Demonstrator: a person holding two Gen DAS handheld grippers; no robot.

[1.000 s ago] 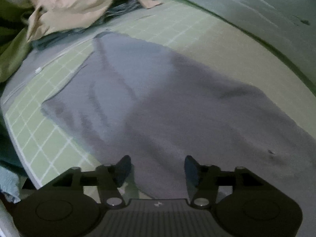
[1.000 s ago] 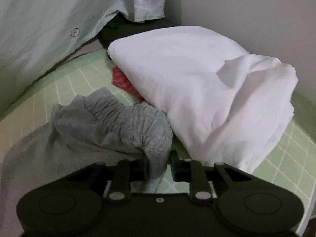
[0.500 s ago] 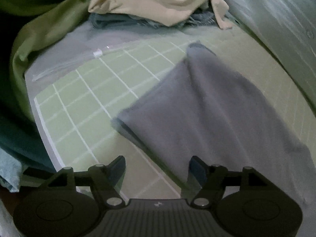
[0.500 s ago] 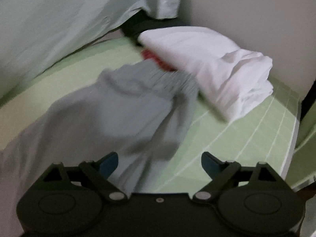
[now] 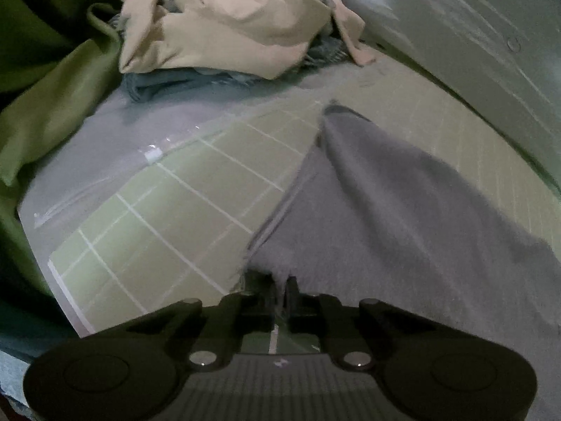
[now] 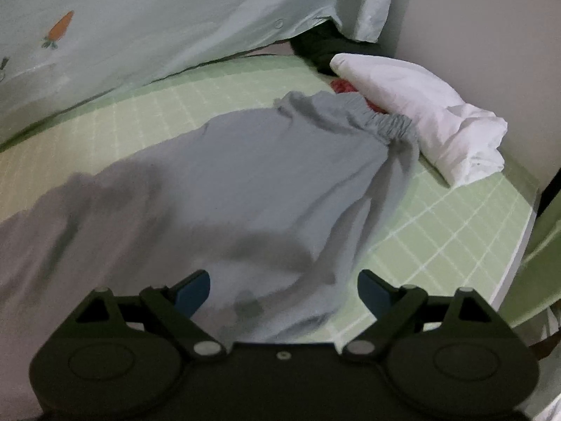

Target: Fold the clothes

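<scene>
Grey pants [image 5: 403, 210] lie spread on the green grid mat [image 5: 168, 217]. My left gripper [image 5: 279, 293] is shut on the hem edge of the pants' leg, which ridges up from the pinch toward the far corner. In the right wrist view the pants [image 6: 245, 182] lie flat with the elastic waistband [image 6: 382, 122] at the far right. My right gripper [image 6: 284, 289] is open and empty just above the cloth near the waist end, its blue fingertips [image 6: 193, 289] wide apart.
A beige garment [image 5: 224, 17] on blue-grey clothes and green cloth [image 5: 45, 105] lie beyond the mat's left end. Folded white cloth [image 6: 420, 112] over something red [image 6: 345, 87] sits beside the waistband. A pale carrot-print sheet [image 6: 157, 28] runs along the back. The mat's edge [image 6: 519, 238] is at right.
My left gripper moved to the leg's hem and shut on it. My right gripper let go of the waistband, opened wide and pulled back; the waist end now lies flat.
</scene>
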